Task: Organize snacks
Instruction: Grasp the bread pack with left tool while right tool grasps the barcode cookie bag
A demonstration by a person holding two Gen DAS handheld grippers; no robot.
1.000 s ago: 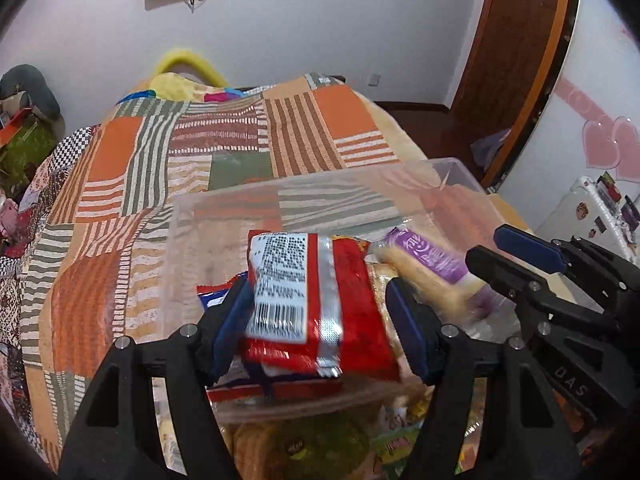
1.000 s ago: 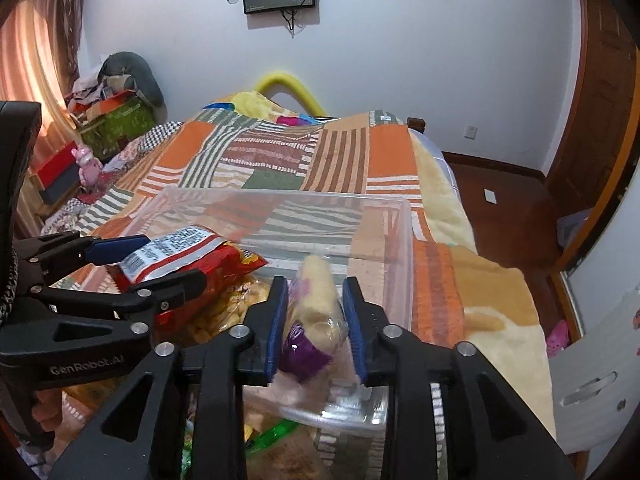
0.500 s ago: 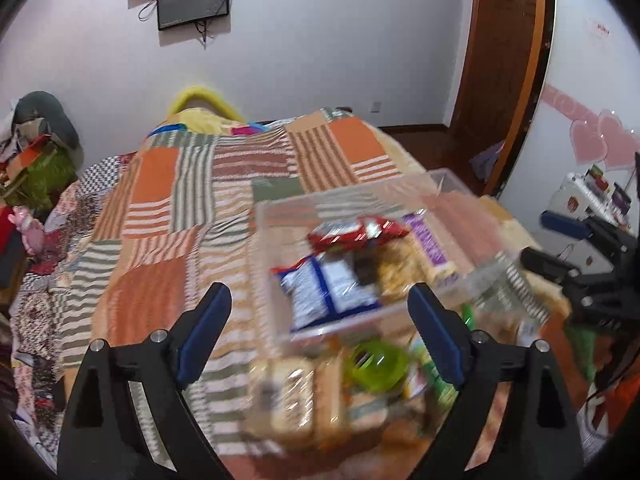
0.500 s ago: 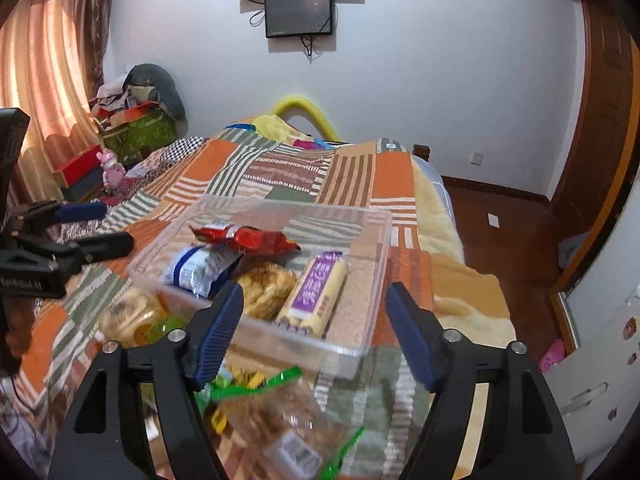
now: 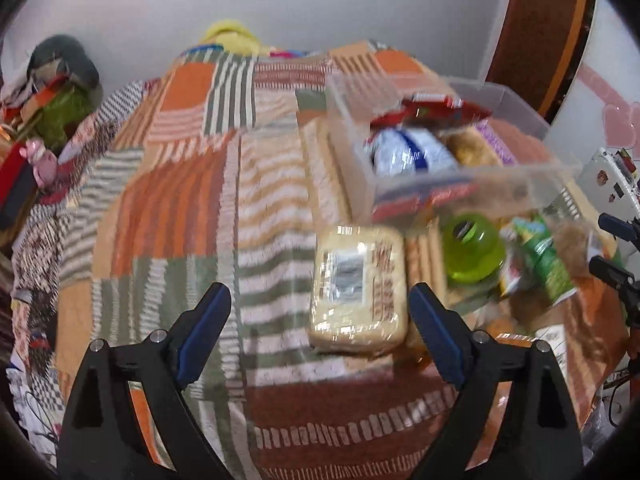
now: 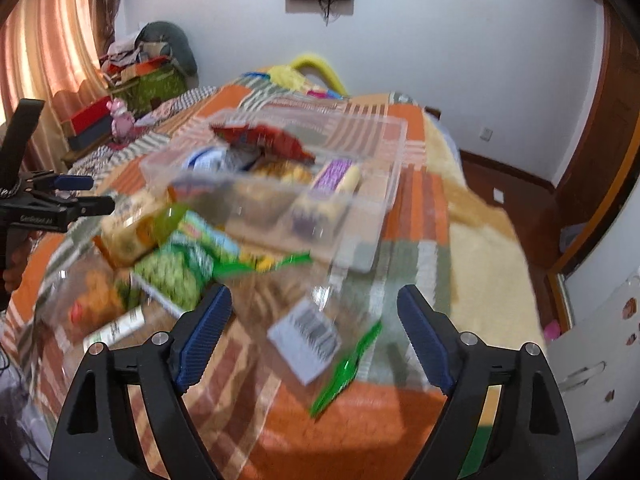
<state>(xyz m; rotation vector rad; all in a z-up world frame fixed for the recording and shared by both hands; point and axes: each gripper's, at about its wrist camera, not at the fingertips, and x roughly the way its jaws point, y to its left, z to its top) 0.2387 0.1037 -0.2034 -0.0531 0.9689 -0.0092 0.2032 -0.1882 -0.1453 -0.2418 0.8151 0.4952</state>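
A clear plastic bin [image 5: 520, 184] [image 6: 372, 200] sits on the bed and holds a red packet [image 5: 436, 106] [image 6: 264, 140], a blue-white packet [image 5: 408, 156], cookies and a purple-labelled roll [image 6: 336, 174]. Loose snacks lie in front of it: a beige cracker pack [image 5: 358, 286], a green cup [image 5: 472, 246], and green bags [image 6: 176, 276]. A clear bag with a barcode label [image 6: 308, 336] lies between my right fingers. My left gripper [image 5: 320, 332] is open and empty, above the quilt just left of the cracker pack. My right gripper [image 6: 312, 336] is open and empty.
The patchwork quilt [image 5: 180, 184] covers the bed. Clutter and a pink toy [image 6: 120, 118] sit at the left by the curtain. A wooden door [image 5: 540, 32] and the floor lie to the right. The left gripper shows in the right wrist view [image 6: 80, 200].
Both grippers let go of their packets into the bin, opened wide and pulled back and down toward the loose snacks in front of the bin.
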